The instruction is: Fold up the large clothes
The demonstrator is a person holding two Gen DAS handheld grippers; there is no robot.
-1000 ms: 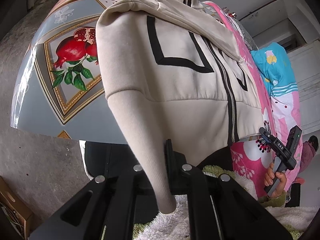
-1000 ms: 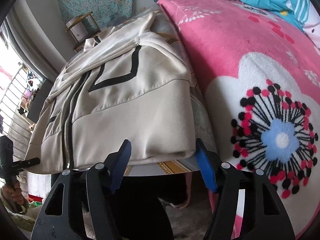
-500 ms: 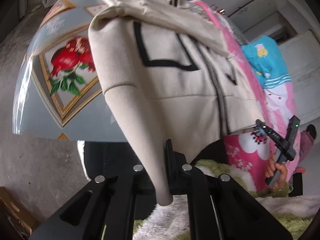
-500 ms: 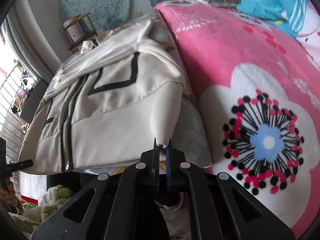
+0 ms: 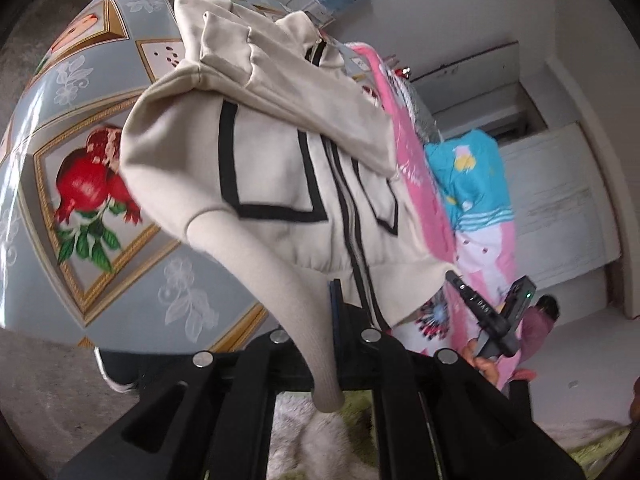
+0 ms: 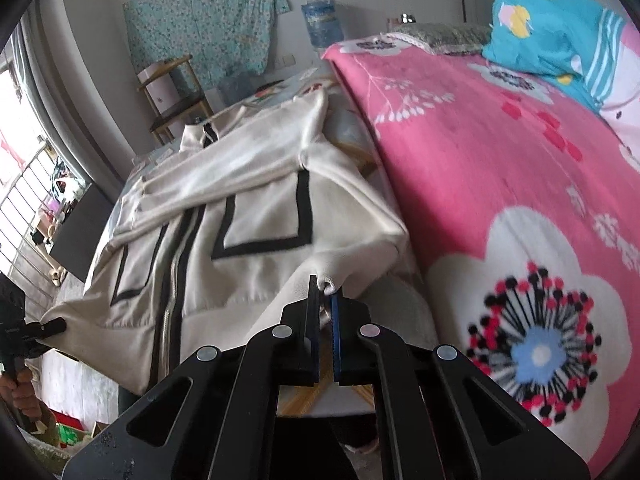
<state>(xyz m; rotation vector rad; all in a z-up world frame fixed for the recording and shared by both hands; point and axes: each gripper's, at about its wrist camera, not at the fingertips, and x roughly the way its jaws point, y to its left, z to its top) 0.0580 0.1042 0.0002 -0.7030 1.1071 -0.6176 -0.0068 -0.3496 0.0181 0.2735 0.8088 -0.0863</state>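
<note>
- On the tabletop (image 5: 48, 216), beside the pink blanket (image 6: 500, 184) of the bed, the cream zip jacket (image 5: 280, 184) is lying front up, its bottom edge hanging over the near rim.
- Both tools are gripping that bottom edge: the left tool (image 5: 334, 320) is clamped on the jacket's left hem corner, where the ribbed band is draping down over its fingers, and the right tool (image 6: 325, 312) is pinching the right hem corner.
- A second ago the right tool was standing wide open around the hem; its jaws have just been closing, and now the cloth is bunching into a small knob between the blue pads (image 6: 335, 332).
- The left tool was already closed on its corner then, so it is the right-hand grip that is new.
- Since then the hem is rising off the tabletop on both sides: the corners are peaking toward each tool and the lower front of the jacket is pulling taut, with the zip (image 6: 170, 304) running straight between them.
- Seen from the left wrist, the right tool (image 5: 486, 320) is sitting at the far corner of the hem, held in the person's hand (image 5: 482, 364).
- With both corners secured, the fold seems ready to begin; carrying the hem away from the person, up over the chest toward the collar (image 5: 316, 48), looks like the likely next move.
- The sleeves are already lying crossed over the upper part.
</note>
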